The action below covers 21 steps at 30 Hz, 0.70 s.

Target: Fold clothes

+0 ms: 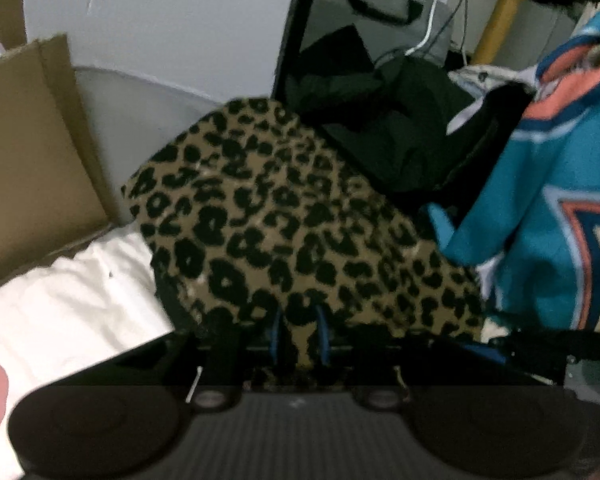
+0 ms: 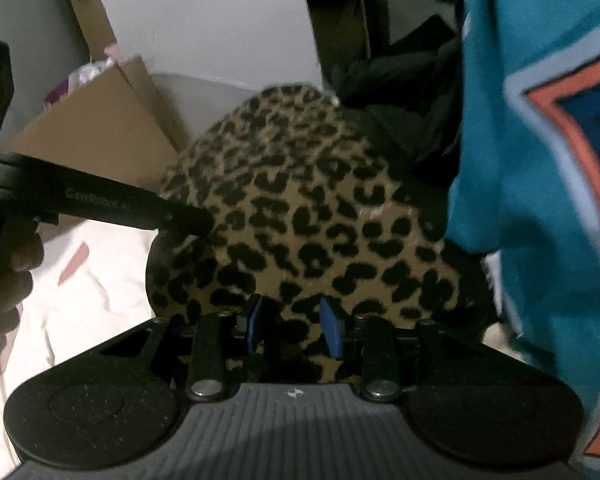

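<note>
two grippers, left gripper (image 1: 299,338) and right gripper (image 2: 294,326), pinch leopard-print garment (image 1: 300,216), long axis running up-left.

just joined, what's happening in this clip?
A person is folding clothes with a handheld gripper in each hand. Both are at the near edge of a leopard-print garment on a white sheet. The left gripper and the right gripper each have fabric between their blue pads. A teal jersey hangs on the right.
</note>
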### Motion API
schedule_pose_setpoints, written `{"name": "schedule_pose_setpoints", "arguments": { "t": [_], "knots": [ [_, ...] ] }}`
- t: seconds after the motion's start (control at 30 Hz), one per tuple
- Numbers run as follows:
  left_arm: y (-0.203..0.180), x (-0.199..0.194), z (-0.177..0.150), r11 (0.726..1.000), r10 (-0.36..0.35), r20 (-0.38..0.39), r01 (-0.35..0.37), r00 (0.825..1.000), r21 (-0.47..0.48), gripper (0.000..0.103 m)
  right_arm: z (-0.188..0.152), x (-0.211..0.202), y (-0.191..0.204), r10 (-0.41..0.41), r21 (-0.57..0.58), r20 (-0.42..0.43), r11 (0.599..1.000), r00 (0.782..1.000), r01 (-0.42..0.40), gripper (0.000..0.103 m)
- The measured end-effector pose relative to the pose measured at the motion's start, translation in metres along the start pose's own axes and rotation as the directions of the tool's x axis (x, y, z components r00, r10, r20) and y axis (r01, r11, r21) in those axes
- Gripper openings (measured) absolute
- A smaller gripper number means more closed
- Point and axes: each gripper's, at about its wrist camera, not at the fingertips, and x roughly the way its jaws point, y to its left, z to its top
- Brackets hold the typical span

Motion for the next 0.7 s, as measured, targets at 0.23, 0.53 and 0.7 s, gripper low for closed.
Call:
{"name": "schedule_pose_setpoints", "arguments": {
  "t": [0.23,0.53,0.7],
  "knots": [
    [0.008,0.002,-0.012,1.0,0.025,-0.028,-0.025,0.999,-0.005,0.022,-0.018,-0.001,-0.014,-0.017,0.02,-0.061,1.0,0.998,0.018,0.037],
    [0.01,-0.011,-0.023,0.999,-0.008,-0.051,0.006,0.999,-0.038,0.02,-0.034,-0.016,-0.032,-0.023,0.091,-0.085,0.995,0.996,0.031,0.038],
    [0.009,-0.019,-0.033,0.997,-0.049,-0.053,0.046,0.997,-0.06,0.02,-0.049,-0.024,-0.031,0.007,0.111,-0.089,0.994,0.996,0.003,0.039]
  ]
}}
